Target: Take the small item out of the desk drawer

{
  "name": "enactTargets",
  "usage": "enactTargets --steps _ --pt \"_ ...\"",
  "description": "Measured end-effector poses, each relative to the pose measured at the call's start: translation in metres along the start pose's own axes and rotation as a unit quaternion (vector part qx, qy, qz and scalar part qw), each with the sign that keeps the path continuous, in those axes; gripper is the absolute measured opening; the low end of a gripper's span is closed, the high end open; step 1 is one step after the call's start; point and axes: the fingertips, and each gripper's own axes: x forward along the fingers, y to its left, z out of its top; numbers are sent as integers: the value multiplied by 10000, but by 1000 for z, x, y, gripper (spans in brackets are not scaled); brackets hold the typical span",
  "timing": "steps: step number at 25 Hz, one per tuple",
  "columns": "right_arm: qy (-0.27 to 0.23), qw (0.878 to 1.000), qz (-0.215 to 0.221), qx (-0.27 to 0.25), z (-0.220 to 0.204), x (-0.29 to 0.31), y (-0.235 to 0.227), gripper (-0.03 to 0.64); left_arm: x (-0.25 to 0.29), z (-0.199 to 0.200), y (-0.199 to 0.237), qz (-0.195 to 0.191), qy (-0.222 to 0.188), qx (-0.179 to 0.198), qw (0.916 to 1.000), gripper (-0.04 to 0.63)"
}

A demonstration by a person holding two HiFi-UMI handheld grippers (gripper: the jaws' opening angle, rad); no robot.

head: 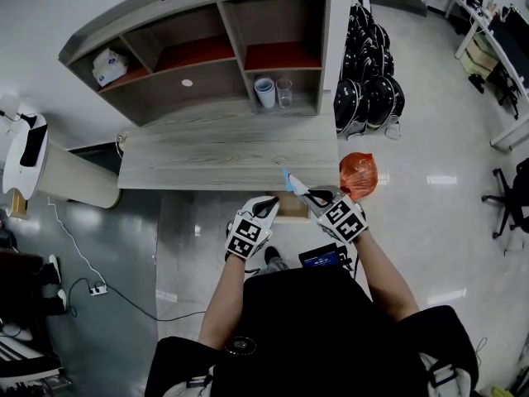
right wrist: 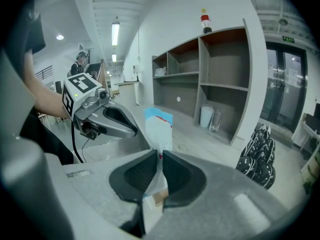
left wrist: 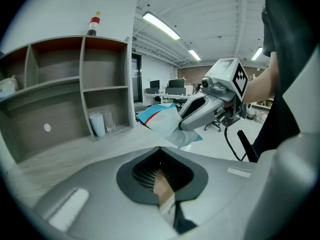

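A: What are we looking at, starting with the biggest thing?

B: We are looking steeply down at a long desk of pale grey wood grain point(head: 215, 151) carrying a curved open shelf unit with reddish-brown backing point(head: 207, 64). Just below the desk's front edge a tan, box-like shape point(head: 291, 208) is showing. We are taking that to be the open drawer, though little of it is in sight.

A: And what are we seeing of the two tools?

B: We are watching a person hold both of them near that edge. The left hand-held gripper, grey with a marker cube point(head: 269, 205), is hovering with its jaws together and nothing between them. The right hand-held gripper of the same build point(head: 296, 187) is pinching narrow on the task's item, a small flat packet, white and light blue with a red mark point(head: 288, 178).

A: So where is the packet sitting?

B: We are seeing it clear of the drawer, standing upright from the right jaws in the air over the desk's front edge and touching nothing else.

A: Which step are we judging to be in hand?

B: We are reading this as the end of the lift-out, with the packet already out of the drawer. Next, we are expecting a steady grip while the right gripper carries it over bare desk top, lowers it and spreads its jaws. The empty left gripper is looking free to push the drawer shut.
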Motion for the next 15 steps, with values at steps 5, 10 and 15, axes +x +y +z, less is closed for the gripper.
enactTargets --steps 5,10,15 --pt "58 9999 49 -113 -9 -8 0 38 -1 -4 -12 69 58 -38 10000 2" --pt "13 9998 169 -112 -15 -16 5 38 -6 -5 -25 199 74 -110 9997 2" --pt "-28 9997 228 -126 -22 -26 7 38 -15 -3 -40 379 -35 -397 9985 2"
